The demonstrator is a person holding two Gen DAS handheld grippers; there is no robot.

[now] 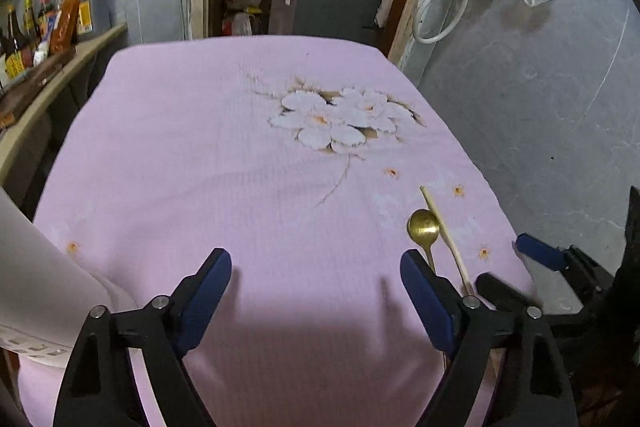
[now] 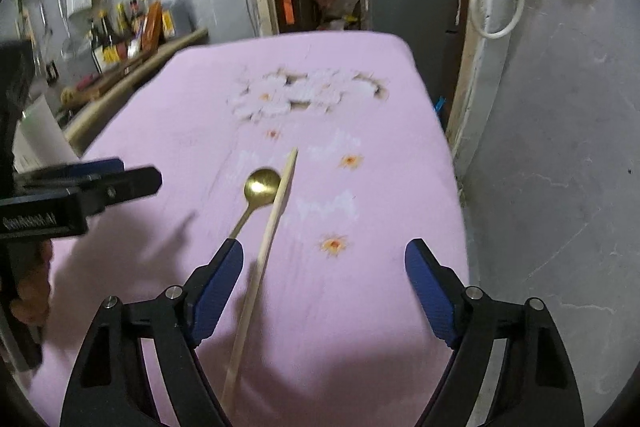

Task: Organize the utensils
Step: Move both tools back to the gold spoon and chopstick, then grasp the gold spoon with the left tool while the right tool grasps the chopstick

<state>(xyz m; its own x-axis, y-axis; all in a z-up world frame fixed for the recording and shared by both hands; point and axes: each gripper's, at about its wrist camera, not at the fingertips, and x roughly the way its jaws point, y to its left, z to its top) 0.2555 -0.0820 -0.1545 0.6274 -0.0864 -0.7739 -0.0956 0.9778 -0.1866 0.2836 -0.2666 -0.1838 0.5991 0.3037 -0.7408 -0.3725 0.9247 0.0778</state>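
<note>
A gold spoon [image 1: 423,227] and a pale wooden chopstick [image 1: 444,231] lie side by side on the pink flowered tablecloth [image 1: 240,167], near its right edge. In the right wrist view the spoon [image 2: 260,187] lies left of the chopstick [image 2: 268,243], which runs down between my right fingers. My left gripper [image 1: 316,267] is open and empty above the cloth, left of the utensils. My right gripper [image 2: 324,259] is open and empty, just above the chopstick's near half. The right gripper's fingertips [image 1: 538,251] show at the cloth's right edge.
A white cylindrical container [image 1: 36,287] stands at the table's left front corner. A shelf with sauce bottles [image 1: 44,23] runs along the left wall. A grey wall [image 1: 540,87] is close on the right. The left gripper [image 2: 88,183] reaches in from the left.
</note>
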